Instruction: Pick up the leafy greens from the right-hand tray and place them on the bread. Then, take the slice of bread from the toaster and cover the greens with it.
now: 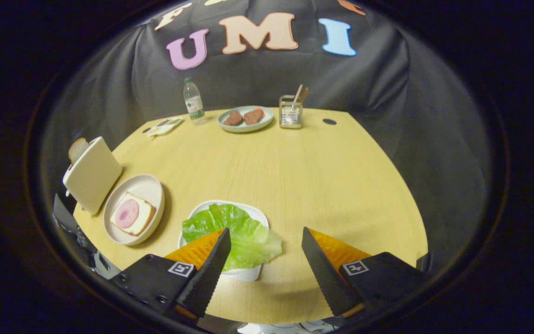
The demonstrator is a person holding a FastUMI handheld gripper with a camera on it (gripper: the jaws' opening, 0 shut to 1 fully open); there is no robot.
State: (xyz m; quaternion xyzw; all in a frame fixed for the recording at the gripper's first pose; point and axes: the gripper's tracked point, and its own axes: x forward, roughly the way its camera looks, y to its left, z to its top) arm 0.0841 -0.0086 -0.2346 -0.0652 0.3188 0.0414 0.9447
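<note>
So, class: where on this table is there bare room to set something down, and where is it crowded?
Bare wood fills the table's middle and the side beyond the right finger, from the lettuce tray out to the utensil holder. Crowded: the toaster and bread plate side, and the far edge with the bottle and meat plate. The hand-held gripper is open.

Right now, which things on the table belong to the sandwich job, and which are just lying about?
Job: leafy greens on white tray; bread with ham on plate; toaster holding bread slice; open hand-held gripper above the greens.

Lying about: water bottle; meat plate; utensil holder.
</note>
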